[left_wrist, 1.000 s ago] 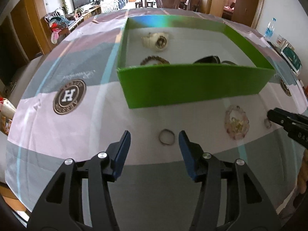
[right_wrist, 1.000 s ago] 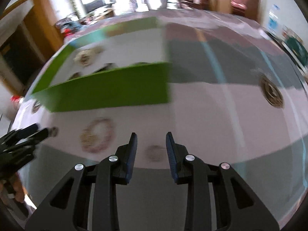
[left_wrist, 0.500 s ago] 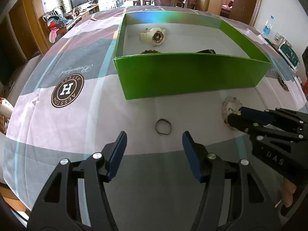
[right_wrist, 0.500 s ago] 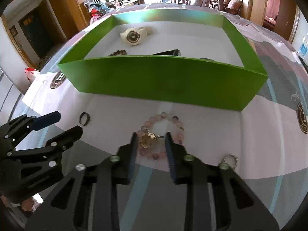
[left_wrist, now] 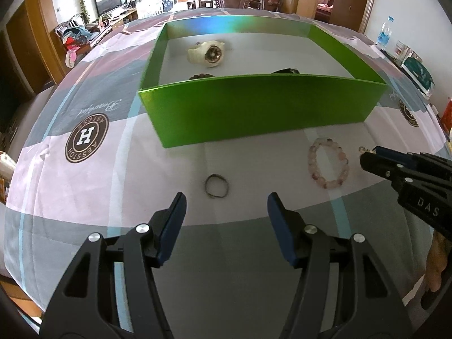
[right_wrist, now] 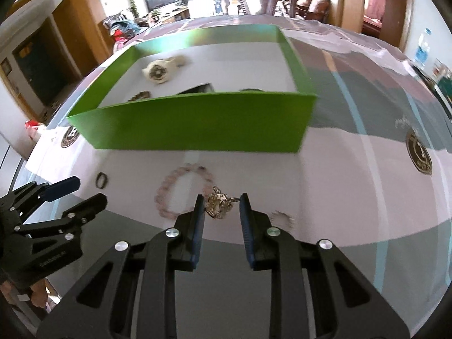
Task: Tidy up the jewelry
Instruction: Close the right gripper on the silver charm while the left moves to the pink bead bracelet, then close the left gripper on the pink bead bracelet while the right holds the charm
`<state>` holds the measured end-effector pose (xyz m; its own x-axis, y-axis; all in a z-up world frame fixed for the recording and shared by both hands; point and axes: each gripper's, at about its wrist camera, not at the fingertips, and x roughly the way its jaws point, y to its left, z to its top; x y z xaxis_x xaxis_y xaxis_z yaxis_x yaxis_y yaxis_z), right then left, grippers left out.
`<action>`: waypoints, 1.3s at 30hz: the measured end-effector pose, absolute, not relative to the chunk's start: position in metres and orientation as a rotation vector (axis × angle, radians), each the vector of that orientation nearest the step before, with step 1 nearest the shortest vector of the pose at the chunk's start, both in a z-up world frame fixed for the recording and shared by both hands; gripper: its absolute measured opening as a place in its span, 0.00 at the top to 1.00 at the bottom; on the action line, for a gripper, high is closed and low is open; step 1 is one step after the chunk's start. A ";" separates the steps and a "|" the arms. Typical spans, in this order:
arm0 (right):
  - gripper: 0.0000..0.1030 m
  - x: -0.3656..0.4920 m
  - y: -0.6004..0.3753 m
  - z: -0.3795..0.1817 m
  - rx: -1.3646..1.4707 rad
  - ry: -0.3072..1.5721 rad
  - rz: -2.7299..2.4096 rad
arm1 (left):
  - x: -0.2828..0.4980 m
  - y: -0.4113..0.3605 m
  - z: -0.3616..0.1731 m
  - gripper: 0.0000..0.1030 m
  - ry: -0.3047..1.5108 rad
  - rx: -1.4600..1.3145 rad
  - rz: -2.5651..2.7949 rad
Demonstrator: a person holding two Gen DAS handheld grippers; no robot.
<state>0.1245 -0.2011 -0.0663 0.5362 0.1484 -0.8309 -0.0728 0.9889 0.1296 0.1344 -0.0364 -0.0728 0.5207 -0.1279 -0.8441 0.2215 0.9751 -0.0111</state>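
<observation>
1. Left claw (left_wrist: 226,206): released, nothing between its blue pads; its jaws have just been opening and now stand wide. It tilts down at the bench (left_wrist: 254,268), which wears a patterned cloth.
2. Dark ring (left_wrist: 216,186): flat on the cloth, straight ahead of the left claw, just beyond the fingertips and about centred on the gap. Its slightly longer axis runs across the claw's line, so both pads would, in my judgement, meet its sides on closing. The left claw is much the nearer to it.
3. Right claw (right_wrist: 221,210): jaws have just been closing and are narrow. A small gold charm (right_wrist: 219,202) hangs or lies between the tips; whether the pads press on it cannot be told.
4. Pink bead bracelet (right_wrist: 183,192): flat on the cloth, just left of the right claw's tips and a little ahead, between the two claws; nearer the right.
5. Small beaded ring (right_wrist: 281,216): just right of the right claw, blurred.
6. Green box (left_wrist: 262,110): beyond all loose pieces, its long front wall across both claws' lines. Inside lie a cream watch (left_wrist: 207,53) and darker pieces, partly hidden.
</observation>
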 end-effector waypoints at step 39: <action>0.75 0.120 -0.201 -0.074 0.096 1.030 0.162 | 0.100 -0.061 -0.085 0.37 0.954 0.211 -0.203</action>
